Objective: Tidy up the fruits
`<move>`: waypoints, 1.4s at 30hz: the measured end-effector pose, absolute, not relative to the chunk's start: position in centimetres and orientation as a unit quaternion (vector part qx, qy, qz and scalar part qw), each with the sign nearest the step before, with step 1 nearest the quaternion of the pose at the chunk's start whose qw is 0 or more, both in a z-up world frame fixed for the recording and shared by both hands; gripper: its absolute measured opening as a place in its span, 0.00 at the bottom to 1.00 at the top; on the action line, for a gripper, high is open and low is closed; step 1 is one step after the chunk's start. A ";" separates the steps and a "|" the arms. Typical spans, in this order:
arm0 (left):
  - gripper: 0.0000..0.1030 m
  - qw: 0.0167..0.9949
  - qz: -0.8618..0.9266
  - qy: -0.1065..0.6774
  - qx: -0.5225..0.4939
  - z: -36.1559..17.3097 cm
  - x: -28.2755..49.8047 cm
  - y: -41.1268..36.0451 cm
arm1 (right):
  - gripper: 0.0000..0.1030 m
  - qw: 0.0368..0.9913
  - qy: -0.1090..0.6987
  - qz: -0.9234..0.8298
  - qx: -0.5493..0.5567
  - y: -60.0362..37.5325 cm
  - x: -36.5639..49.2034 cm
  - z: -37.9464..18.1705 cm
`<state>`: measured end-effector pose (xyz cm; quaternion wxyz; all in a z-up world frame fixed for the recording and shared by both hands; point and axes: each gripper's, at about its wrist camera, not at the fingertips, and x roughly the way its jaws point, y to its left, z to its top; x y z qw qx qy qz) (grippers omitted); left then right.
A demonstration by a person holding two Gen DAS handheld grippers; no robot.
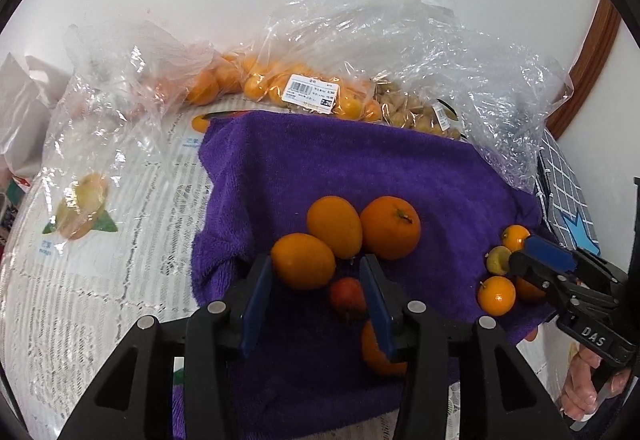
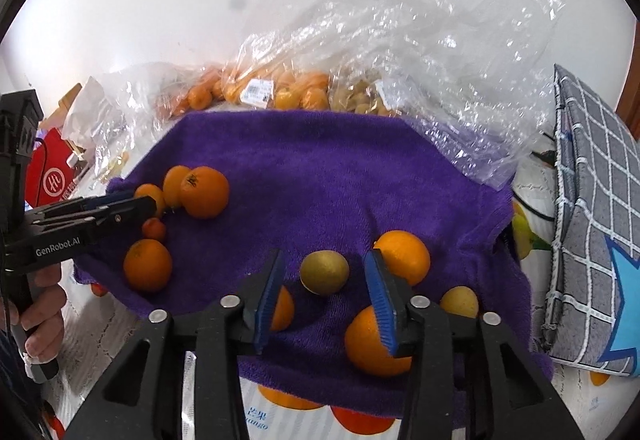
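A purple towel (image 1: 360, 168) covers the table, also in the right wrist view (image 2: 320, 168). Three oranges (image 1: 334, 226) cluster in front of my left gripper (image 1: 316, 268), which is open, with a small red fruit (image 1: 347, 298) between its jaws and an orange (image 1: 376, 354) below its right jaw. My right gripper (image 2: 324, 264) is open around a yellow-green fruit (image 2: 324, 271). Oranges (image 2: 402, 255) (image 2: 370, 342) and a pale yellow fruit (image 2: 459, 301) lie beside it. The right gripper also shows in the left wrist view (image 1: 516, 260) among small oranges (image 1: 496, 295).
Clear plastic bags (image 1: 400, 48) with oranges (image 1: 256, 84) and small tan fruit (image 1: 416, 112) lie behind the towel. A grey checked pouch (image 2: 592, 224) stands at the right. A lace tablecloth (image 1: 100, 300) with fruit prints covers the table. A red box (image 2: 56, 176) sits far left.
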<state>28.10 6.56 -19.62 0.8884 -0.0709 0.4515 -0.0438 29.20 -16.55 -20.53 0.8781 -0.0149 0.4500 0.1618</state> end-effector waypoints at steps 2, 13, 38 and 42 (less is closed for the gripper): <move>0.43 0.891 -0.042 0.448 -0.067 -19.0 27.6 6.5 | 0.44 0.881 0.445 0.160 -0.014 -16.7 28.9 -19.9; 0.44 0.916 -0.045 0.398 -0.024 -12.8 20.8 3.9 | 0.57 0.913 0.396 0.094 -0.015 -18.8 23.8 -12.8; 0.82 0.959 0.004 0.283 0.003 -3.0 2.8 -1.6 | 0.98 0.949 0.315 0.017 0.001 -24.0 3.8 -2.4; 0.82 0.960 0.009 0.280 0.004 -2.7 2.2 -1.8 | 0.98 0.951 0.310 0.010 0.008 -24.8 2.7 -2.0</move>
